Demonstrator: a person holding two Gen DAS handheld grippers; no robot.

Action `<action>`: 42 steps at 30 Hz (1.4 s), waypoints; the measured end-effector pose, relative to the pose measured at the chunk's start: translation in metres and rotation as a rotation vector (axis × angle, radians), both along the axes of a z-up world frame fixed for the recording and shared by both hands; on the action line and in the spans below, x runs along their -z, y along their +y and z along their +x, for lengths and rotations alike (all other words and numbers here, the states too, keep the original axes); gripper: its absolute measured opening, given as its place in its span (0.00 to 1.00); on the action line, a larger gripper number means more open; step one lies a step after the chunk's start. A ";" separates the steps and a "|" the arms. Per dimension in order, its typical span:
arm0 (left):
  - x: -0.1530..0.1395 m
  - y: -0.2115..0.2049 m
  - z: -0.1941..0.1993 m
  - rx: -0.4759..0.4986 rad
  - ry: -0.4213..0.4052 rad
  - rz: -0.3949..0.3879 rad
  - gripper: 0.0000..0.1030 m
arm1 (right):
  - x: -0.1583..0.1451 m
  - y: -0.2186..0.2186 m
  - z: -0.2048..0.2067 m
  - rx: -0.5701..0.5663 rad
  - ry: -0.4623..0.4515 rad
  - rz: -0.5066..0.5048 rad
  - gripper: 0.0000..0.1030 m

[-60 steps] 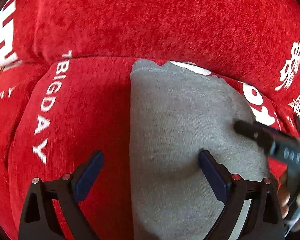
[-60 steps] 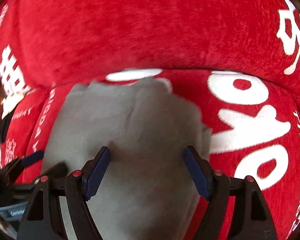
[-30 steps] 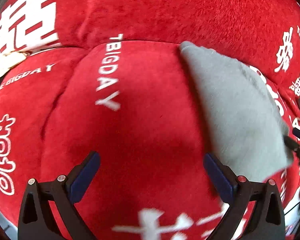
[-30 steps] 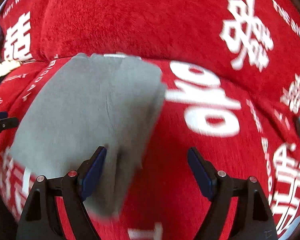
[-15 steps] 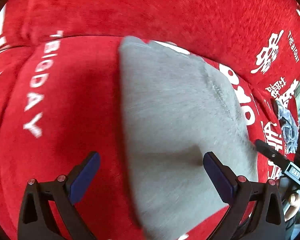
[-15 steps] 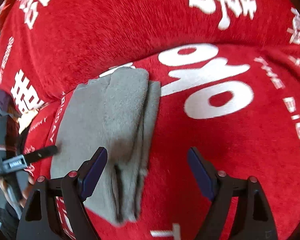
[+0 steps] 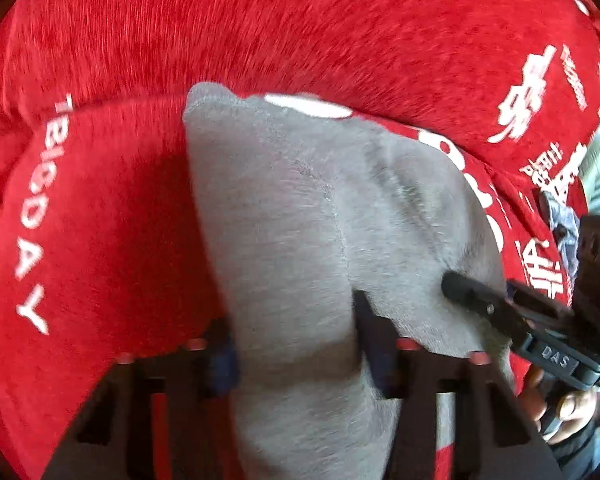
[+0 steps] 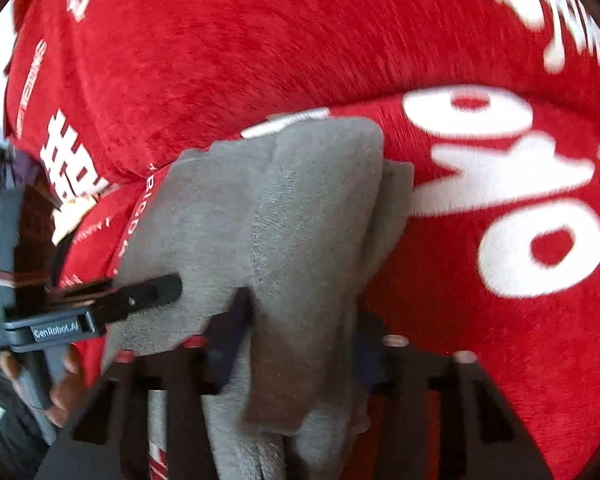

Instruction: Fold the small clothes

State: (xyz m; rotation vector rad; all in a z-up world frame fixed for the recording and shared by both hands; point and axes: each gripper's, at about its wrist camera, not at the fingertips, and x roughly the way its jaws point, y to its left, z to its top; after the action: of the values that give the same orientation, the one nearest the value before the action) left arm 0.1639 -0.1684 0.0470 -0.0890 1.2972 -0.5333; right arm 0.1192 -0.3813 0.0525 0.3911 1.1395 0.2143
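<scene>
A folded grey garment [image 7: 300, 216] lies on a red plush sofa seat; it also shows in the right wrist view [image 8: 284, 216]. My left gripper [image 7: 296, 344] is closing on the near left edge of the garment, with cloth bunched between its blue pads. My right gripper [image 8: 296, 328] is closing on the near right edge, with cloth between its pads too. Each gripper shows in the other's view: the right one [image 7: 500, 308] at the garment's right side, the left one [image 8: 112, 300] at its left side.
The red sofa cover [image 7: 100, 208] carries white lettering, and its backrest [image 7: 300, 20] rises just behind the garment. A small blue-grey cloth [image 7: 562, 224] lies at the far right of the seat. The holder's fingers [image 7: 572, 408] show at the lower right.
Both grippers swung back onto the grey garment and their jaws narrowed from wide open to pinching its near edge. Both views are motion-blurred.
</scene>
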 end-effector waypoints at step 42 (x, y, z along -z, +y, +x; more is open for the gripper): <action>-0.026 0.154 -0.171 -0.031 -0.095 0.039 0.42 | -0.047 0.154 -0.154 -0.122 -0.066 -0.118 0.31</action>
State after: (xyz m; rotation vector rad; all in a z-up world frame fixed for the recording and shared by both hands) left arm -0.0074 -0.0149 0.0728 -0.0502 1.2118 -0.4800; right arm -0.0348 -0.2275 0.0997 0.2085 1.1061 0.2632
